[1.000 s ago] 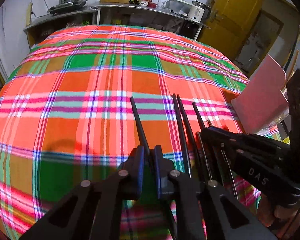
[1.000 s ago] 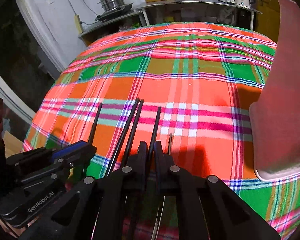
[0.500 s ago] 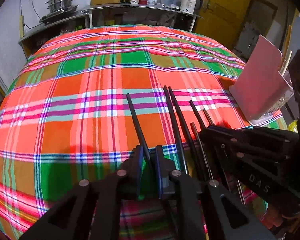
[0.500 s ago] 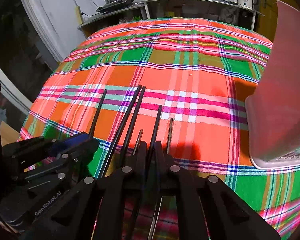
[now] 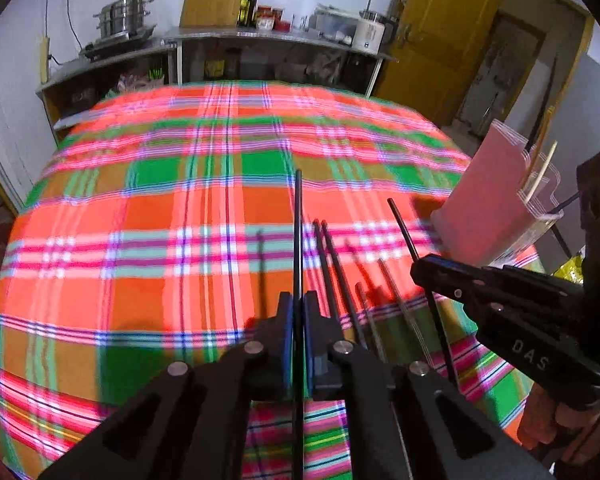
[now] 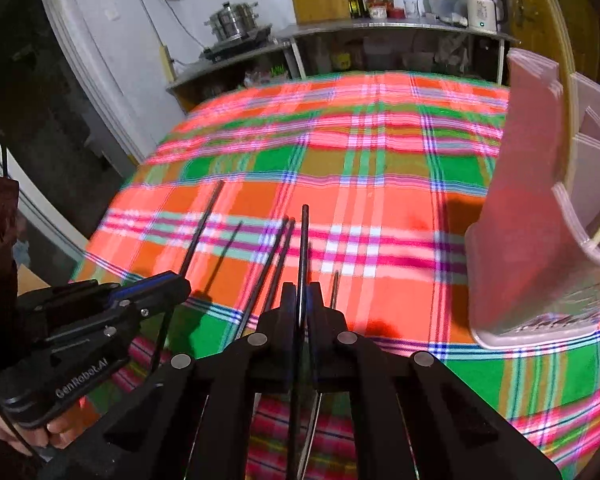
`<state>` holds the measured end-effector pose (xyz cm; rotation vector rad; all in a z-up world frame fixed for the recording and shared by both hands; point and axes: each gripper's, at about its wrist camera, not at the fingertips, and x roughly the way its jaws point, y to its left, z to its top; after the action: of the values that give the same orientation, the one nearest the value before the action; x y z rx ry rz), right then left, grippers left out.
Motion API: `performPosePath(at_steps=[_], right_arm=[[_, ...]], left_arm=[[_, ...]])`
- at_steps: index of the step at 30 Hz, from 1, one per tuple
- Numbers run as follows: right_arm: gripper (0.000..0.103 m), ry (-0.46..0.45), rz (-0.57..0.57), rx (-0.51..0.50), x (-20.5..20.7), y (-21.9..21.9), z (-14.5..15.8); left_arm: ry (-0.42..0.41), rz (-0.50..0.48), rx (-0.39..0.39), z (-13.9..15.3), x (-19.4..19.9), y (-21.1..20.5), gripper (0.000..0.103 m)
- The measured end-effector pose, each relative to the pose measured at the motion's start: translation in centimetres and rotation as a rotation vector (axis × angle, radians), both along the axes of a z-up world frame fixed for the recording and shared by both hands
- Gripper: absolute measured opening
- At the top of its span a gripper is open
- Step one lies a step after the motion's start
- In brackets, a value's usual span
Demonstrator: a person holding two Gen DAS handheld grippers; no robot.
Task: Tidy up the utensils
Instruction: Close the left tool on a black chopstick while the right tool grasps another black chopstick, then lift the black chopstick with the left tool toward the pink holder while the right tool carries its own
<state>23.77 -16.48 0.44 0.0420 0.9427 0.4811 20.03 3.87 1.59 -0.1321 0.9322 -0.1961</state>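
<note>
My left gripper (image 5: 298, 304) is shut on a black chopstick (image 5: 298, 232) and holds it lifted above the plaid tablecloth. My right gripper (image 6: 302, 294) is shut on another black chopstick (image 6: 304, 248), also lifted; it shows in the left wrist view (image 5: 424, 270) too. A pair of black chopsticks (image 5: 332, 264) and thinner metal sticks (image 5: 396, 296) lie on the cloth between the grippers. The pink utensil holder (image 6: 540, 216) stands at the right, with light chopsticks (image 5: 542, 172) in it.
The plaid-covered table (image 5: 160, 220) stretches far ahead. A counter with a steel pot (image 5: 120, 16), bottles and a kettle (image 6: 480, 10) stands behind it. A yellow door (image 5: 436, 32) is at the back right.
Both grippers have risen, each lifting its chopstick off the cloth and tilting it up. The remaining chopsticks stay on the table.
</note>
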Motion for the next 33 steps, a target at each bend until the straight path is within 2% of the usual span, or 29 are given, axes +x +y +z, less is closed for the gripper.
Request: performPosePath(at_steps=[6,11,22,33], right_arm=[[0.005,-0.082,-0.009,0.049,-0.8,-0.9,3.6],[0.005,-0.151,-0.017,0.087,-1.7,-1.9,6.5],[0.005,-0.247,-0.033,0.134,-4.3,-3.9,10.2],[0.005,-0.321,-0.085,0.152,-7.0,-7.3,13.1]], left_arm=[[-0.081,-0.007,-0.02,4.2,-0.9,0.3,0.006],[-0.13,-0.018,-0.014,6.6,-1.9,0.0,0.006],[-0.189,-0.041,-0.017,10.1,-3.5,-1.3,0.006],[-0.201,-0.094,-0.038,12.1,-4.4,-4.0,0.006]])
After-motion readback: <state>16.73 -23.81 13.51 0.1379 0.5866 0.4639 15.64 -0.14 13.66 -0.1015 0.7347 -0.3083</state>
